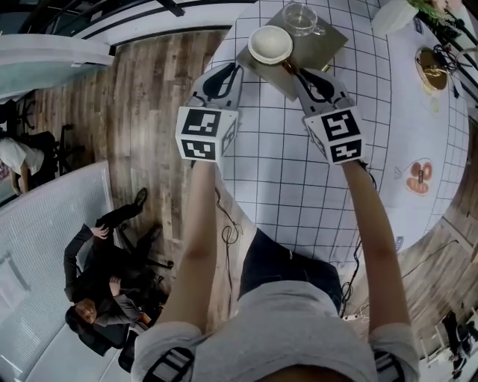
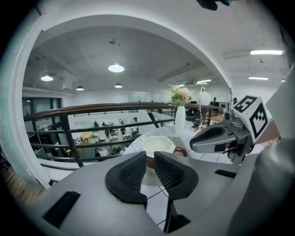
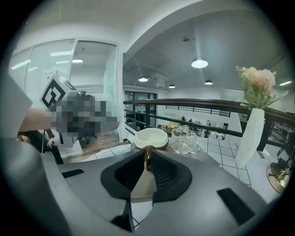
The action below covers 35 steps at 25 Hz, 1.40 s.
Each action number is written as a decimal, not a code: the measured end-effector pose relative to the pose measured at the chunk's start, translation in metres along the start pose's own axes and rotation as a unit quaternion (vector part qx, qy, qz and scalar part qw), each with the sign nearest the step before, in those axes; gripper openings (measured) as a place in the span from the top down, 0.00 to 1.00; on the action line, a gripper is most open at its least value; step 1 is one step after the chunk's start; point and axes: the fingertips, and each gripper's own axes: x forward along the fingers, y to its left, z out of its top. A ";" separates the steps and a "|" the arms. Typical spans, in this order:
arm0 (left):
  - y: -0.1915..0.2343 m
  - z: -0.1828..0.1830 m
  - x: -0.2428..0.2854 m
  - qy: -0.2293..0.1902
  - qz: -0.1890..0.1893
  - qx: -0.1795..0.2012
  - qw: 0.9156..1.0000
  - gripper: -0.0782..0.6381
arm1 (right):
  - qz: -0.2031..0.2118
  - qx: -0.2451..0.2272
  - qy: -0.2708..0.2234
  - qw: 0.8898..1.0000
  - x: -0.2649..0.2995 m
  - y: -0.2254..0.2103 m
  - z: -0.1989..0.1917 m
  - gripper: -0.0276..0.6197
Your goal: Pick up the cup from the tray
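A white cup [image 1: 270,43] with a brown handle stands on the tan tray [image 1: 328,46] at the far side of the table. My right gripper [image 1: 293,71] reaches it from the near side and is shut on the handle, which shows pinched between the pads in the right gripper view [image 3: 148,159], with the cup's bowl [image 3: 150,137] just beyond. My left gripper [image 1: 228,69] hovers at the tray's left corner, a narrow gap between its jaws and nothing in it. In the left gripper view [image 2: 150,159] the cup [image 2: 158,145] lies straight ahead, apart from the tips.
A clear glass cup [image 1: 300,19] shares the tray behind the white cup. The round table [image 1: 299,164] has a white grid cloth; its edge drops to wood floor at the left. A white vase [image 3: 251,133] with flowers stands at the right, with a food plate [image 1: 420,177] and a golden dish [image 1: 432,69].
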 end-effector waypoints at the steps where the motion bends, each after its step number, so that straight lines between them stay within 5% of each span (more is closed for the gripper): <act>1: 0.002 -0.001 0.003 0.004 -0.006 0.003 1.000 0.77 | 0.000 0.000 0.001 1.000 0.003 -0.001 -0.001 0.94; 7: 0.004 -0.016 0.019 0.029 -0.047 0.031 0.998 0.65 | 0.014 0.008 0.012 1.000 0.019 -0.002 -0.008 0.79; 22: -0.005 -0.026 0.059 0.052 -0.129 0.091 0.986 0.44 | 0.022 -0.015 0.032 0.999 0.046 -0.002 -0.018 0.86; 27: -0.015 -0.027 0.070 0.053 -0.166 0.128 0.976 0.35 | 0.047 0.001 0.030 0.998 0.046 -0.006 -0.019 0.87; 35: -0.016 -0.023 0.085 0.036 -0.179 0.130 0.975 0.31 | 0.093 -0.015 0.026 0.995 0.043 -0.008 -0.019 0.87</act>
